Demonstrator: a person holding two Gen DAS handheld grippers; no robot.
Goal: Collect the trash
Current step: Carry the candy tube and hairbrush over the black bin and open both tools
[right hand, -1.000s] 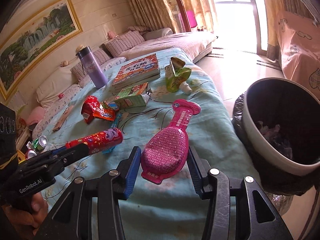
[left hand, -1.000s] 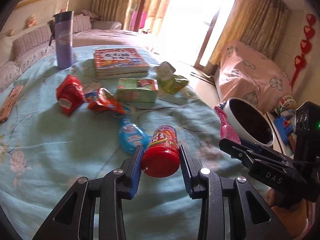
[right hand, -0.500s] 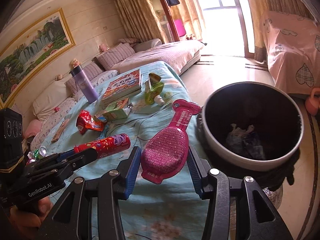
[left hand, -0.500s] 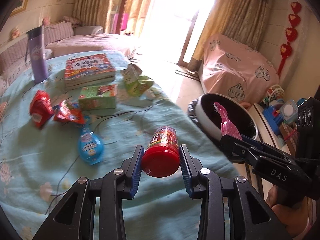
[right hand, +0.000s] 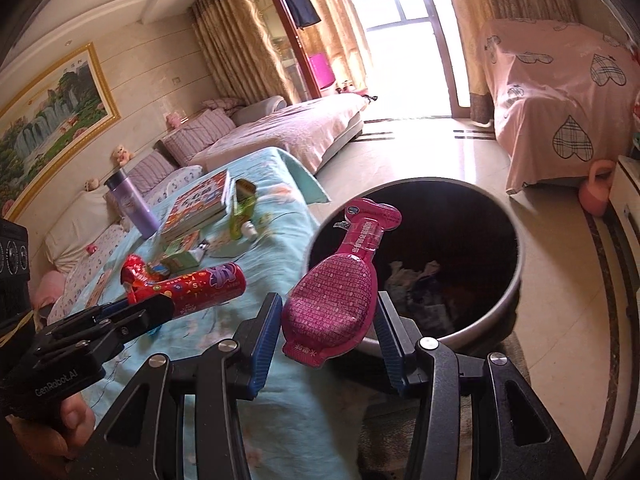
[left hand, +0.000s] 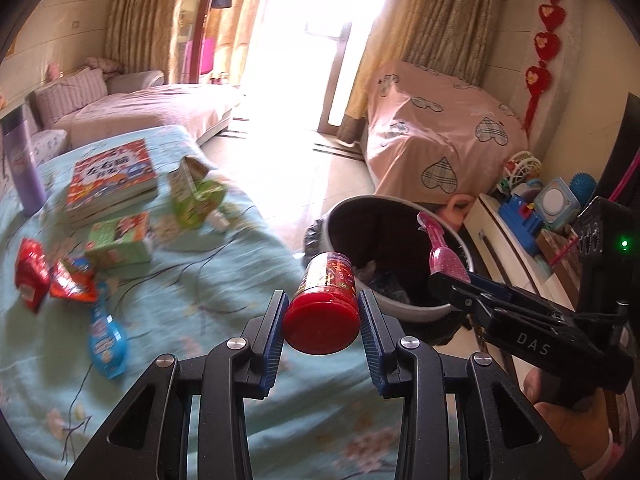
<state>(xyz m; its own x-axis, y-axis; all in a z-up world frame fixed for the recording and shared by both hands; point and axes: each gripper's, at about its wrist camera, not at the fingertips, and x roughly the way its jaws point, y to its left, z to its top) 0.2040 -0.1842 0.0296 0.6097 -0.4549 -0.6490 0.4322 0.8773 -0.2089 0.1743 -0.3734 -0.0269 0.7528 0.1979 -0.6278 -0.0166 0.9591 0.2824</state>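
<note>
While the left gripper [left hand: 322,334] clamps a red tube [left hand: 325,300] at lower centre, the right gripper [right hand: 326,334] grips a pink pouch [right hand: 334,304] beside the bin [right hand: 496,320], centre right.

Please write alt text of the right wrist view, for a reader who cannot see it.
The right gripper holds a pink pouch at the near rim of a dark bin. At left, the left gripper holds a red tube over a blue bed.
</note>
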